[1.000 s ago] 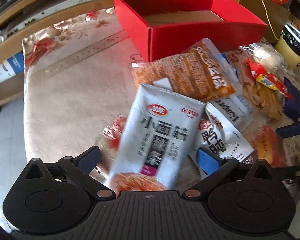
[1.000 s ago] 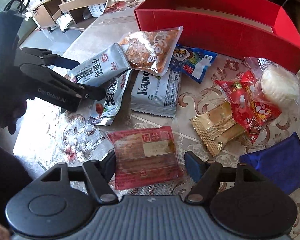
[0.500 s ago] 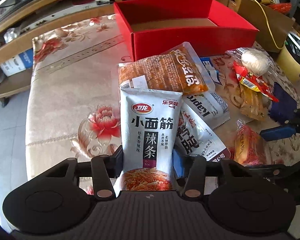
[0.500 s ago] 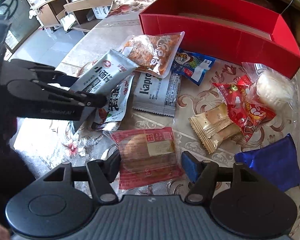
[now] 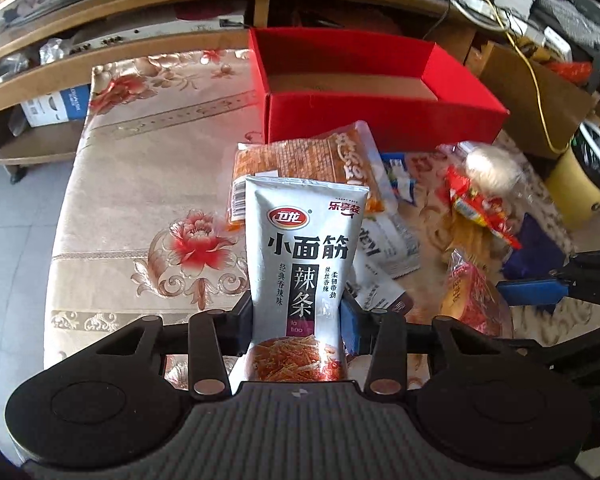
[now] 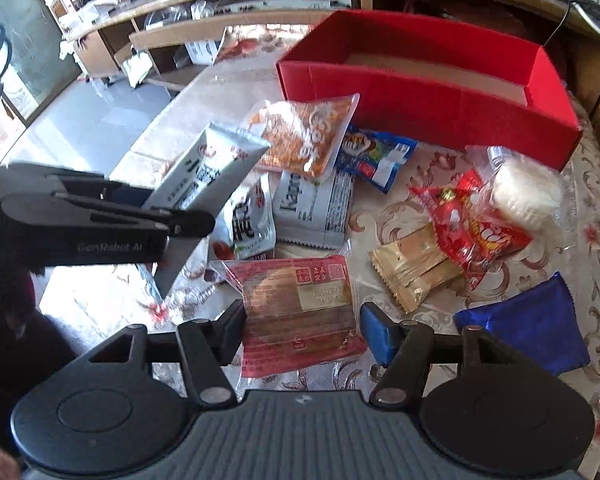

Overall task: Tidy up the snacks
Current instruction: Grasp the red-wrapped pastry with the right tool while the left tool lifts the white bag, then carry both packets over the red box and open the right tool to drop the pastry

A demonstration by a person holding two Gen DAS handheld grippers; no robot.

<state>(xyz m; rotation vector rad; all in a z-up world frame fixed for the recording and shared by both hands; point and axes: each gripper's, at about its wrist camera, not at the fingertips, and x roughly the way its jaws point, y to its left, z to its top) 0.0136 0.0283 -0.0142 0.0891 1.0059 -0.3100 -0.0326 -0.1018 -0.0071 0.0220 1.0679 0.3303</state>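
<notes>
The left claw was clamped on a silver latiao packet, its pads pressing both side edges near the packet's lower half; the jaws had just closed onto it. The packet stood upright between the fingers, lifted clear of the bench with its floral cloth, as the right wrist view showed it tilted in the air above the other snacks.

The right claw gripped a red-wrapped pastry packet by its sides, its jaws having just closed in on it. Whether that packet had left the bench could not be told.

Behind the silver packet lay an orange snack bag, touching the front wall of the open red box, whose brown floor showed nothing inside. Near it lay a blue candy wrapper, a white Kapro packet, a gold wafer packet, a red sachet, a clear bag holding a white cake and a blue pouch, all on the bench in front of the box.
</notes>
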